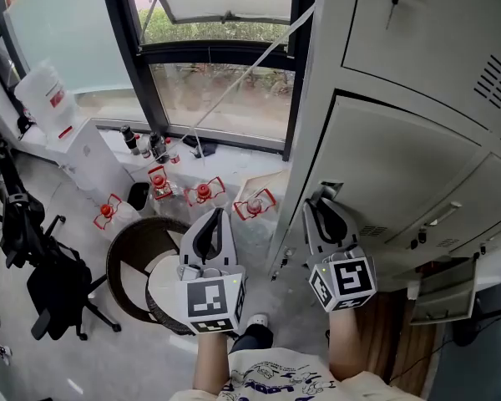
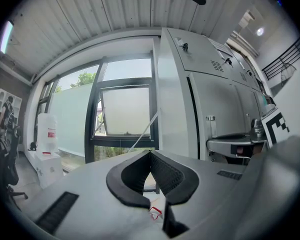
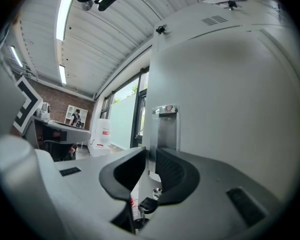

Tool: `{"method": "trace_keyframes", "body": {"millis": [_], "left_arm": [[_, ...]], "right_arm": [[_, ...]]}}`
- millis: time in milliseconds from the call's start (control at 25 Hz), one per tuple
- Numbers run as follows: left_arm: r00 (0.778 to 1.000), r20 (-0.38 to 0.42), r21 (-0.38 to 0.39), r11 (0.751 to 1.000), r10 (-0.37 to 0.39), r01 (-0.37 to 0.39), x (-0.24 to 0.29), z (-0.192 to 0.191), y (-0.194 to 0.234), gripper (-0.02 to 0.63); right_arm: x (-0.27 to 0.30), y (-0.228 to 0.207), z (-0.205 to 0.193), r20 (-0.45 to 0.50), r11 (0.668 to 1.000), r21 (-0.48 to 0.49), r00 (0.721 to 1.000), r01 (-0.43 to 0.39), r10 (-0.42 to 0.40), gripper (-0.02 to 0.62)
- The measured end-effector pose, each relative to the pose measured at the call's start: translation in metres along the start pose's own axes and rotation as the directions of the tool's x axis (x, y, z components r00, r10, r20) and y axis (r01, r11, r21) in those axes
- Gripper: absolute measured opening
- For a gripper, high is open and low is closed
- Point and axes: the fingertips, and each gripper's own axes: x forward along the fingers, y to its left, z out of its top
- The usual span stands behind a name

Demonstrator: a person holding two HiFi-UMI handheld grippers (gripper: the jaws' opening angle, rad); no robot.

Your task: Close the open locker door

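At locker door (image 1: 401, 165) edge | right tool (image 1: 325, 199) level, gripping it | left tool (image 1: 215, 217) clenched

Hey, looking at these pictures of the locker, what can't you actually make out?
- What lies behind the locker door: the door itself hides it, head view.
- The door's free edge and gap: covered by the right gripper, head view.
- Key: partly behind the jaws, right gripper view.
- Red-capped bottles: any print too small, head view.
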Motion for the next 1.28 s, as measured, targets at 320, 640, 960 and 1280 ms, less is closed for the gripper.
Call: {"method": "trace_keyframes", "body": {"millis": [320, 640, 960, 1280], "left_arm": [[1.0, -0.005, -0.005, 1.0, -0.004, 0.004, 0.012, -0.003, 0.005, 0.003], [1.0, -0.007, -0.01, 1.0, -0.011, 0.011, 0.021, -0.004, 0.006, 0.003], [1.0, -0.007, -0.008, 1.0, -0.02, 0.02, 0.026, -0.005, 0.008, 0.003], [1.0, -0.005, -0.012, 1.0, -0.021, 0.021, 0.024, -0.005, 0.007, 0.003]], "right_arm": [[0.012, -0.008, -0.001, 0.001, 1.0, 0.006, 1.0, 0.023, -0.023, 0.052], [0.02, -0.015, -0.001, -0.002, 0.999, 0.012, 0.999, 0.045, -0.045, 0.044], [0.023, -0.016, -0.001, 0.001, 0.998, 0.014, 0.998, 0.058, -0.058, 0.043], [0.022, -0.016, -0.001, 0.002, 0.997, 0.019, 0.998, 0.07, -0.07, 0.048]]}}
